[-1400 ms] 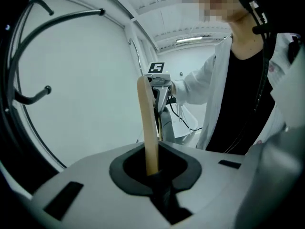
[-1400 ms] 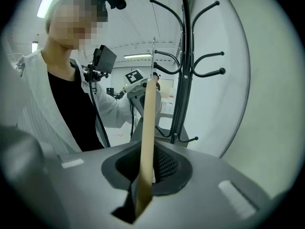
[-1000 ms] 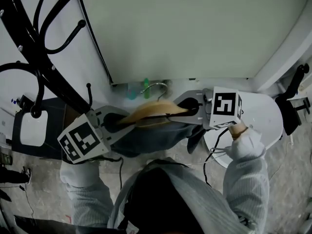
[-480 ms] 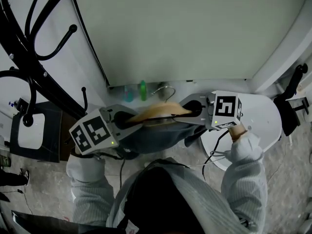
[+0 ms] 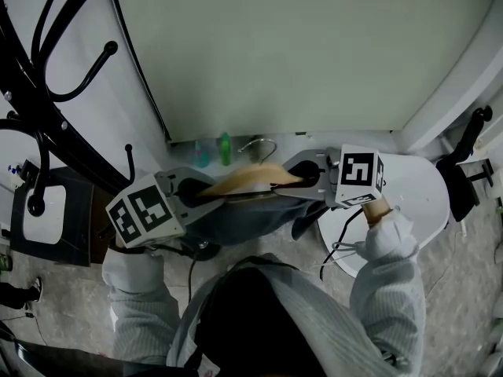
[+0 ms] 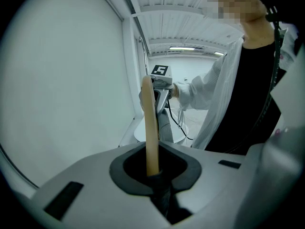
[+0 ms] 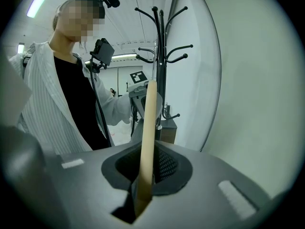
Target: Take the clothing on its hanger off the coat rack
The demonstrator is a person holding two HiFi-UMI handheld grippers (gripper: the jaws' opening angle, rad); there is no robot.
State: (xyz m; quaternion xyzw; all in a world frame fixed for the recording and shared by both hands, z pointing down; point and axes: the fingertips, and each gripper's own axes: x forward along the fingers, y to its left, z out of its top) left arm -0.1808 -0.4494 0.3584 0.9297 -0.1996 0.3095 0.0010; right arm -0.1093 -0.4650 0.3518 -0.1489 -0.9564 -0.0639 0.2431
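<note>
A pale wooden hanger (image 5: 247,181) with a metal hook (image 5: 257,144) carries a dark grey-blue garment (image 5: 251,217). It hangs level in front of my chest, apart from the black coat rack (image 5: 39,100) at the left. My left gripper (image 5: 192,193) is shut on the hanger's left end and the cloth over it (image 6: 150,128). Shut on the right end (image 7: 147,128) is my right gripper (image 5: 310,175). In the right gripper view the coat rack (image 7: 161,56) stands behind the left gripper (image 7: 140,87).
A pale wall panel (image 5: 299,53) lies straight ahead, with a green bottle (image 5: 225,149) and a blue one at its foot. A white round base (image 5: 420,191) sits at the right. A dark stand (image 5: 55,226) is at the rack's foot. A cable (image 5: 334,246) trails from the right gripper.
Both grippers, with the hanger and garment held between them, have drifted a little right and away from the coat rack, which now sits further left in the head view.
</note>
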